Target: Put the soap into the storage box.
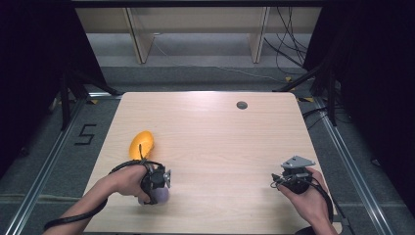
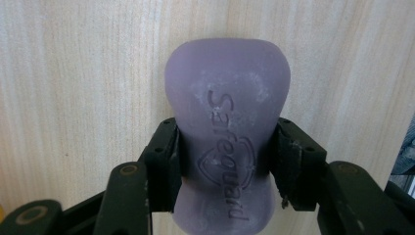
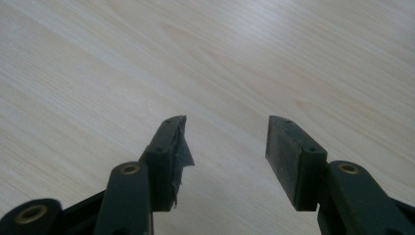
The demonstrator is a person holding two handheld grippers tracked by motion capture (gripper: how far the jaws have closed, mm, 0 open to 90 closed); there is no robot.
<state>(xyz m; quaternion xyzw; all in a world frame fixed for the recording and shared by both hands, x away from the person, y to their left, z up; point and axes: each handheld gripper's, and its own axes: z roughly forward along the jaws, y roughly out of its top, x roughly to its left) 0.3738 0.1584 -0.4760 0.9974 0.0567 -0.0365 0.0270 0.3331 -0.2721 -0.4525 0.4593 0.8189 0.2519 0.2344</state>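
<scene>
Soap is the worry here: the left gripper [image 2: 225, 147] has its jaws closed on the narrow waist of a purple soap bar [image 2: 227, 98], and a smooth, rounded bar like that could, I judge, squirt out forward or twist if the squeeze is uneven or the hand tilts. The bar sits at about 7 o'clock on the tabletop [image 1: 220, 137], near its front edge, so a slip could send it off onto the floor. Just beyond it, toward 9 o'clock, lies a yellow-orange object [image 1: 142, 143] that a sliding bar might knock.

From the high view the soap is only a pale lump under the left hand [image 1: 128, 180]; the left gripper view shows the embossed lettering and both pads pressing its sides. The right gripper [image 3: 227, 142], at 5 o'clock, hangs over bare wood with its jaws moderately apart, holding nothing.
</scene>
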